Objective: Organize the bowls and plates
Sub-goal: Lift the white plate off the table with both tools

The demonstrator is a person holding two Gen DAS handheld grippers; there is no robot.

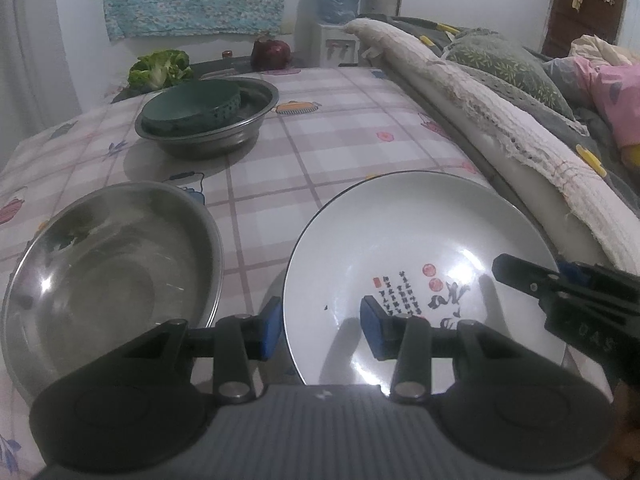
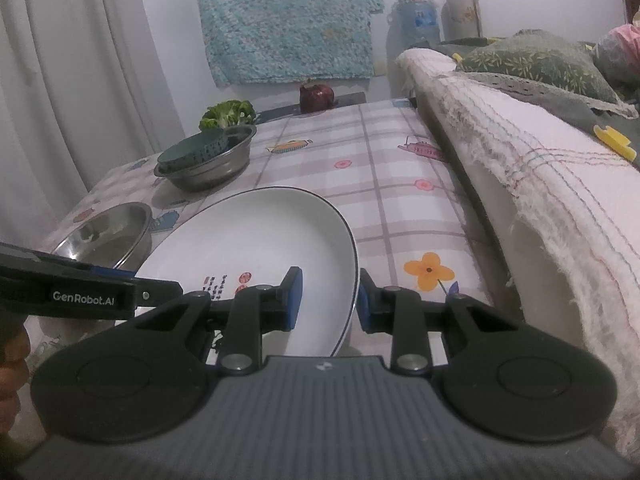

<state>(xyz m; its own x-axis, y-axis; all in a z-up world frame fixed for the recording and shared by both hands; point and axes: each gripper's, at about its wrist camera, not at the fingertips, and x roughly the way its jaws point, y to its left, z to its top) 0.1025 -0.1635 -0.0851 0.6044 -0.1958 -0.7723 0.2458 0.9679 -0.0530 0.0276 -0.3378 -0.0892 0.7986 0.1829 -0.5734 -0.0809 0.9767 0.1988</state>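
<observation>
White plate (image 1: 416, 256) sits on the worktop (image 1: 320, 148) at the near right, close to the sofa edge (image 1: 500, 148). Left gripper (image 1: 320, 326) straddles its near-left rim, jaws apart, pads not seen pressing. Right gripper (image 2: 329, 298) straddles the right rim, jaws narrowly apart around it; one pad inside, one outside, contact not clear.

Risks, as I judge them: glazed rim is slick and thin, so a shallow or uneven pinch could let the plate slip or tip. If only one side bites, a lift would tilt it and it could slide toward the sofa or off the near edge. Closing hard on the rim could chip it.

Around: empty steel bowl (image 1: 112, 272) just beside the plate on the left, tight for the left jaws; a swing left could knock it. Farther back, a green bowl (image 1: 192, 108) lies tilted inside a second steel bowl (image 1: 208, 128). Broccoli (image 1: 160, 66) and a dark red item (image 1: 271, 53) at the far end, well apart.
</observation>
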